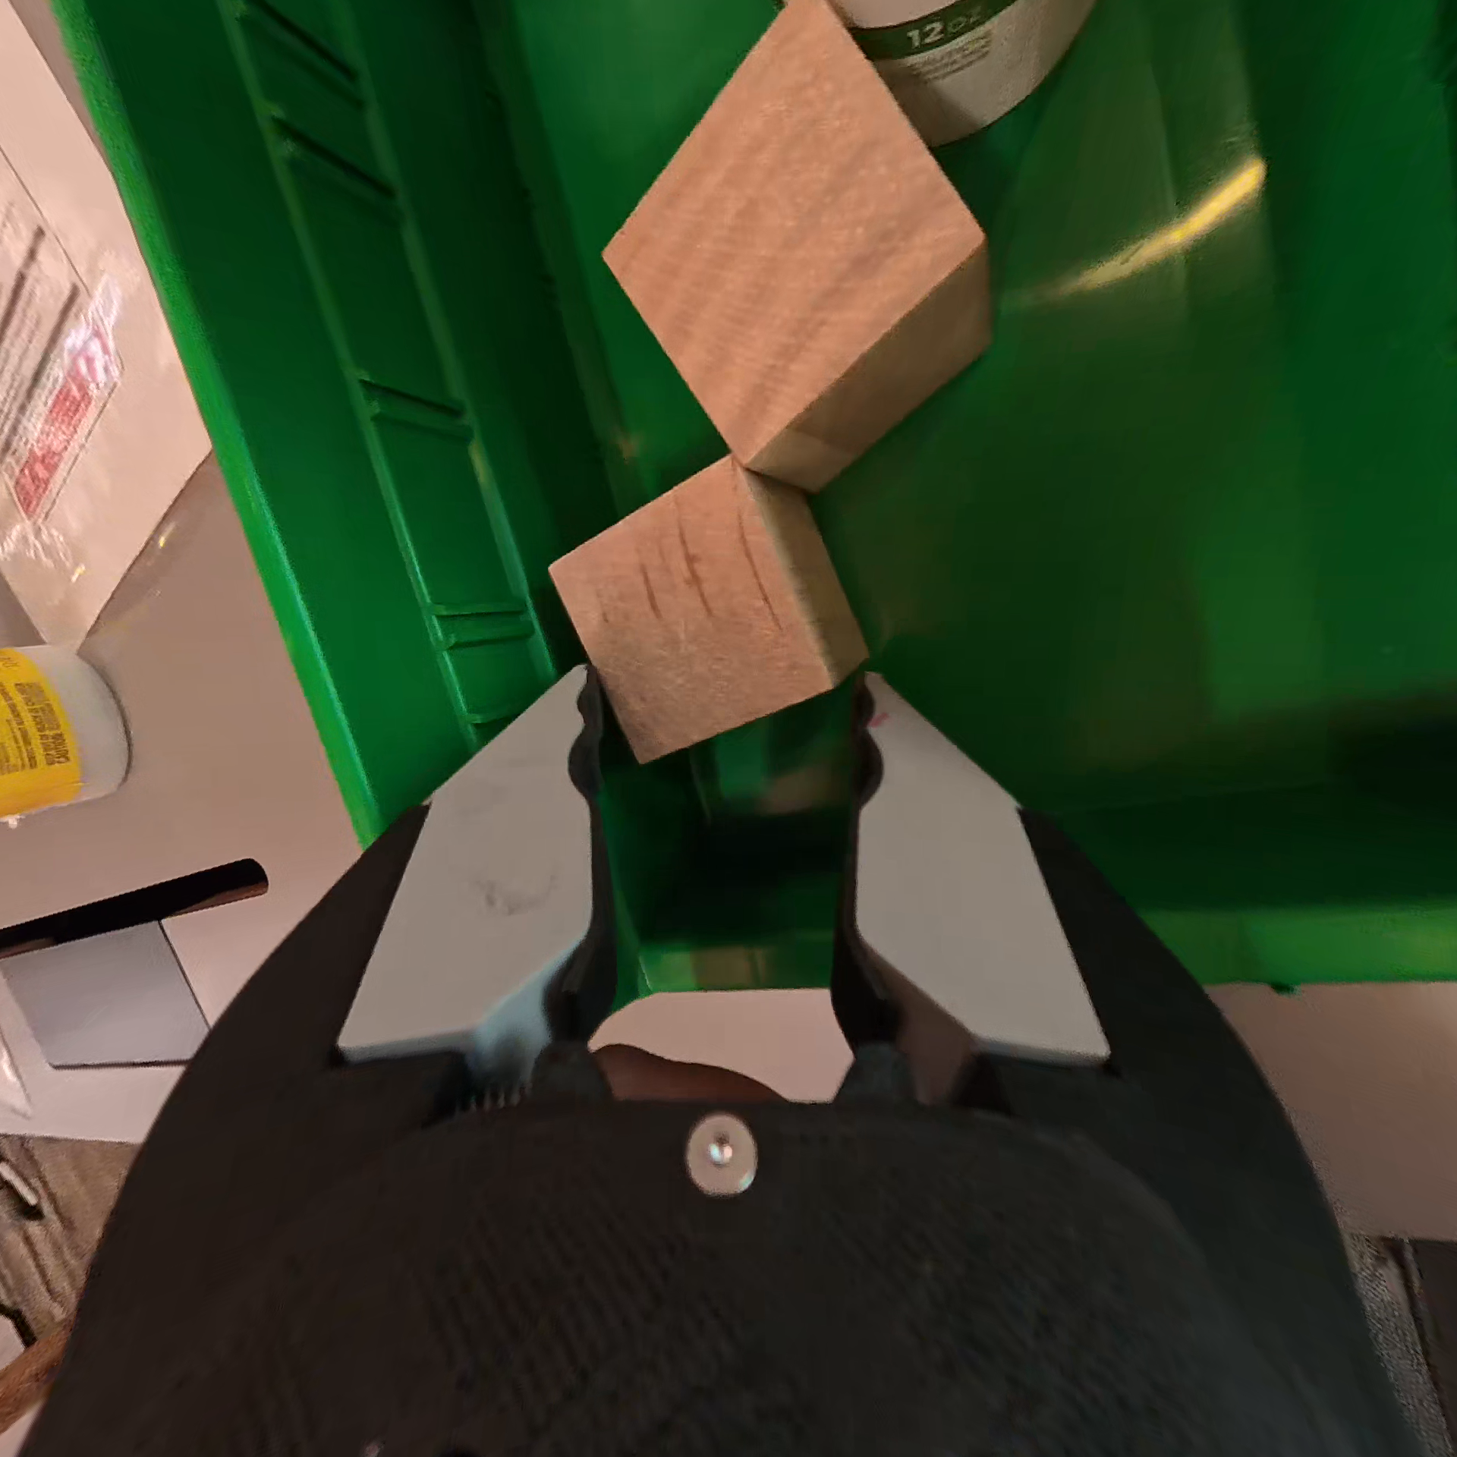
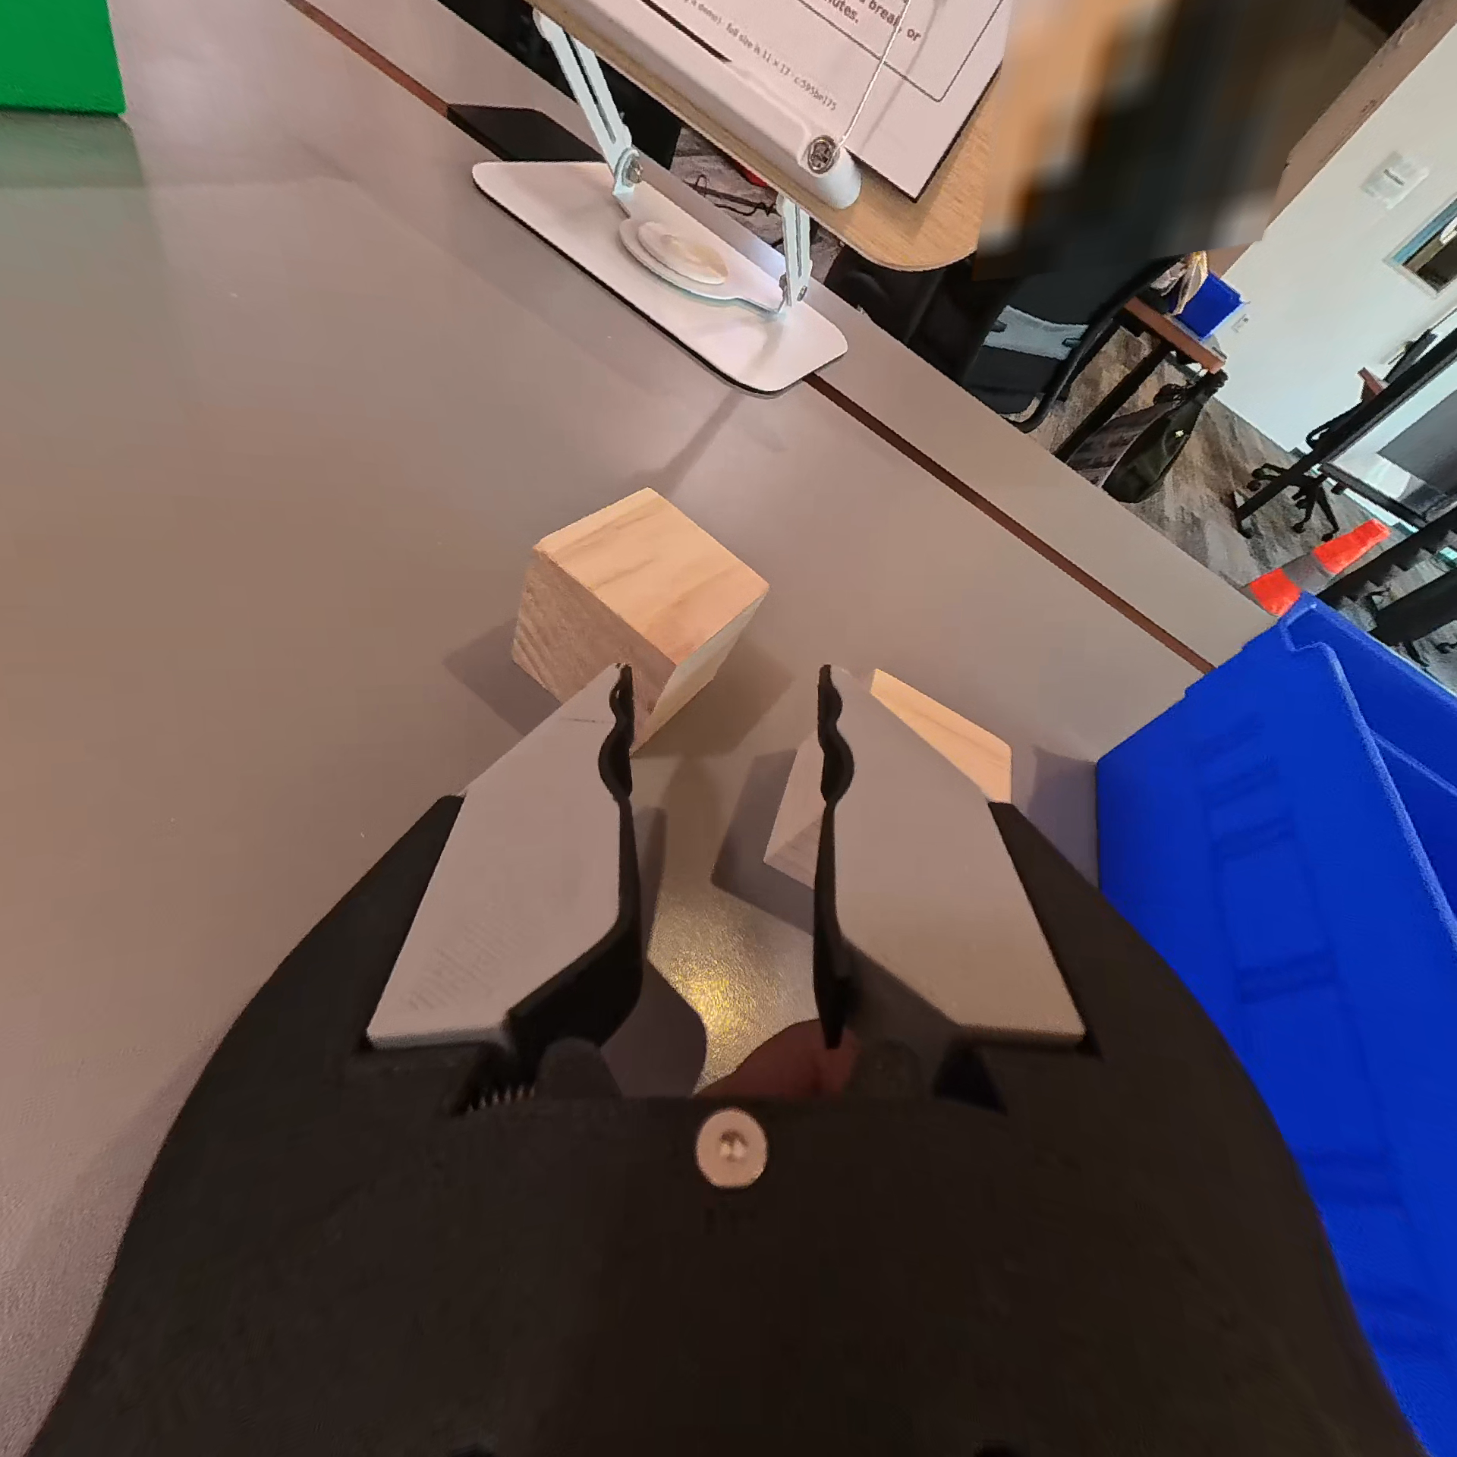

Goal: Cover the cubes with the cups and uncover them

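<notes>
Left gripper [image 1: 725, 694] apart over 2 wood cubes [image 1: 702, 615] in green bin [image 1: 1183, 552]; right gripper [image 2: 721, 694] apart, nothing held.

A green moulded plastic bin [image 1: 331, 410] with ribbed walls is filling most of the left wrist view, its floor lying ahead of and under the jaws. Left of those jaws, outside the bin, a white cylindrical container with a yellow label [image 1: 55, 721] is lying on a pale surface, and a clear plastic sleeve bearing a red-printed sheet [image 1: 55, 410] is lying farther ahead.

In the right wrist view, a grey tabletop [image 2: 236, 473] is stretching ahead of the jaws. A white metal stand with a flat base [image 2: 670, 268] is sitting far ahead, propping a printed sheet on a board [image 2: 828, 55]. A blue plastic bin [image 2: 1293, 907] is standing just right of the jaws.
</notes>
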Demonstrator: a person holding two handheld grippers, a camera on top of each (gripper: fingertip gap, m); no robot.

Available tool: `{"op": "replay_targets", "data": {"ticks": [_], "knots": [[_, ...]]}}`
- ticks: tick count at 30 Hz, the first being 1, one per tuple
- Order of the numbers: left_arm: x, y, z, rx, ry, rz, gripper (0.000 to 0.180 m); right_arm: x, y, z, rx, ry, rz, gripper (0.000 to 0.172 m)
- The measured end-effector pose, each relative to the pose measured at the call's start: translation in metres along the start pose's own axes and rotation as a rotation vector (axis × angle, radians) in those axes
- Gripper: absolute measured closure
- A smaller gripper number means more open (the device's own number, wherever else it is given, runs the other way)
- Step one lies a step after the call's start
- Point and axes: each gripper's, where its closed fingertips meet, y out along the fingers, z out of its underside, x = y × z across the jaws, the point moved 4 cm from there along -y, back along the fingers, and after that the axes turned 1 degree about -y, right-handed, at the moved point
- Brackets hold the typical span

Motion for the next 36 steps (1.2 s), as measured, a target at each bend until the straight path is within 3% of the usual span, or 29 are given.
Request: {"op": "replay_targets", "data": {"ticks": [7, 11, 14, 19, 21, 23, 27, 30, 31, 32, 36], "knots": [[-0.018, -0.021, 0.002, -0.087, -0.079, 0.187, 0.112, 0.004, 0.002, 0.0, 0.007, -0.025, -0.007, 0.128], [-0.006, -0.023, -0.006, -0.143, -0.201, 0.153, 0.096, 0.003, 0.002, 0.0, 0.008, -0.022, -0.003, 0.128], [-0.005, -0.02, -0.011, -0.142, -0.06, 0.093, 0.096, 0.002, 0.001, 0.002, 0.01, -0.019, 0.001, 0.128], [-0.023, -0.02, -0.014, -0.139, 0.521, 0.033, 0.105, 0.001, 0.002, 0.003, 0.017, -0.01, -0.005, 0.128], [-0.019, -0.014, -0.009, -0.052, 0.638, 0.02, 0.117, 0.002, 0.002, 0.003, 0.017, -0.013, -0.005, 0.128], [-0.014, -0.008, -0.007, 0.018, 0.622, 0.055, 0.106, 0.002, 0.002, 0.003, 0.017, -0.015, -0.004, 0.128], [-0.007, -0.001, -0.017, 0.001, 0.594, 0.063, 0.103, 0.001, 0.003, 0.004, 0.02, -0.012, -0.004, 0.128], [-0.011, 0.013, -0.009, 0.075, 0.563, 0.123, 0.101, 0.001, 0.004, 0.004, 0.023, -0.016, -0.005, 0.128], [-0.011, 0.016, -0.008, 0.087, 0.566, 0.116, 0.102, 0.001, 0.004, 0.004, 0.024, -0.019, -0.004, 0.129], [-0.01, 0.015, -0.011, 0.068, 0.556, 0.112, 0.113, 0.001, 0.004, 0.004, 0.025, -0.021, -0.004, 0.128], [-0.013, 0.0, -0.01, 0.043, 0.514, 0.195, 0.12, 0.001, 0.004, 0.004, 0.024, -0.02, -0.006, 0.129]]}}
